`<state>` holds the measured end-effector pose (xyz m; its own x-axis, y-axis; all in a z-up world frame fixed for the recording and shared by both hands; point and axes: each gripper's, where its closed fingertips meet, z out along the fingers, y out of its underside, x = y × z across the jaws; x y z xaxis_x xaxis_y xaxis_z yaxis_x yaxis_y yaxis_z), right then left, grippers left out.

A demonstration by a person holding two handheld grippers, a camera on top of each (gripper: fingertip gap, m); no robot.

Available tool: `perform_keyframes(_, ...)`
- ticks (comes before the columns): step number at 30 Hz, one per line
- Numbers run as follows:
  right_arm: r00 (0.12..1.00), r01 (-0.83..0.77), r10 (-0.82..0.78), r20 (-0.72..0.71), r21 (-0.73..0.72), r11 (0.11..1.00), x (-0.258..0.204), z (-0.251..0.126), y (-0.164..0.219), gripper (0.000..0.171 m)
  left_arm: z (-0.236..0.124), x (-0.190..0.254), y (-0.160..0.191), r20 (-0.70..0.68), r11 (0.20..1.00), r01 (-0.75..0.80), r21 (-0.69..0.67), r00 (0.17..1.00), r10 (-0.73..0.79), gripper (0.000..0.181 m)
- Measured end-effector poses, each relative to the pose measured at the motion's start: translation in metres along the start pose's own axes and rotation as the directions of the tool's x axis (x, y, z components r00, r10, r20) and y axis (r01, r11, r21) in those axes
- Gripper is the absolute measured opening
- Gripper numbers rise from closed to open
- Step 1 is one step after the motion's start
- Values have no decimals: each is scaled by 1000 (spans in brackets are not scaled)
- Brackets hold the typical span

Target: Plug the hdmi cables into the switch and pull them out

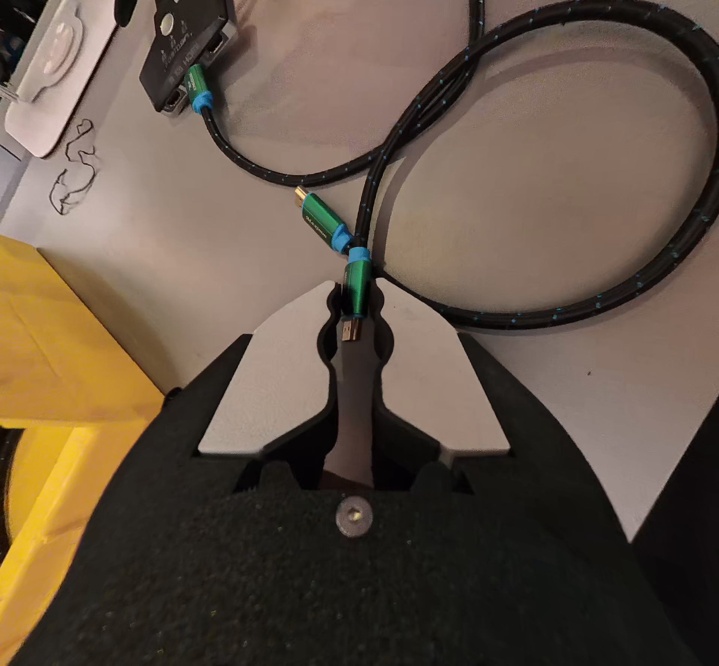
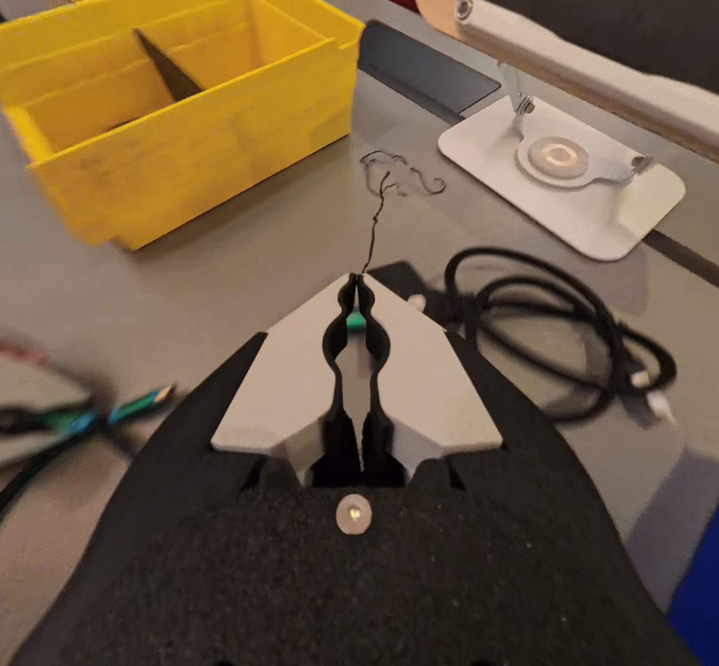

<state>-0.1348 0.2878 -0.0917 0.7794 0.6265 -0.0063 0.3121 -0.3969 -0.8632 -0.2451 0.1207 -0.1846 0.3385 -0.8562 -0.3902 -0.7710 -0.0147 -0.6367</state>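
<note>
The black HDMI switch [image 1: 186, 36] lies at the far left of the grey table, with one green plug [image 1: 198, 83] seated in its near side. My left gripper [image 1: 355, 297] is shut on a second green plug [image 1: 356, 281], whose gold tip points back toward the camera. A third green plug [image 1: 321, 221] lies loose just beyond it. The braided black cable [image 1: 583, 161] loops to the right. My right gripper [image 2: 357, 277] is shut, tips touching, above the partly hidden switch [image 2: 393, 275]. A green plug [image 2: 356, 322] shows through its gap. A thin black thread [image 2: 375, 219] reaches its tips; I cannot tell if it is pinched.
A yellow bin [image 2: 175, 102] stands at the back left in the right wrist view, and close on the left in the left wrist view [image 1: 58, 336]. A white stand base [image 2: 564, 176] and a coiled black cable [image 2: 544, 332] lie to the right. The thread squiggle [image 1: 74, 168] lies near the stand.
</note>
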Motion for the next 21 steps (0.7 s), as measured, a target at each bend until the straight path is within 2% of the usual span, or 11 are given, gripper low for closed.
perform_keyframes(3,1000,-4,4,0,-170,985,28,75,-25,0,1,-2,-2,28,1000,-30,6,999,30,13)
perform_keyframes(6,984,175,-170,47,-320,931,40,134,-27,0,1,-4,-1,40,1000,-29,7,999,29,13)
perform_keyframes(9,939,341,-332,90,-374,862,46,167,-23,0,-3,-4,1,33,1000,3,24,999,-4,12)
perform_keyframes(11,915,396,-387,109,-412,820,50,177,-16,0,-6,-5,4,28,999,32,36,999,-33,12)
perform_keyframes(14,918,390,-382,109,-432,813,55,179,-11,25,-16,-11,1,36,993,79,83,996,-83,12)
perform_keyframes(16,931,348,-363,32,-375,859,61,168,-25,26,-23,-15,-3,35,984,129,120,990,-134,12)
perform_keyframes(18,959,277,-283,24,-295,915,54,143,-38,27,-27,-19,-5,32,978,158,139,986,-164,12)
perform_keyframes(21,984,152,-140,109,-113,982,15,80,-53,28,-31,-24,-6,28,967,200,160,978,-207,12)
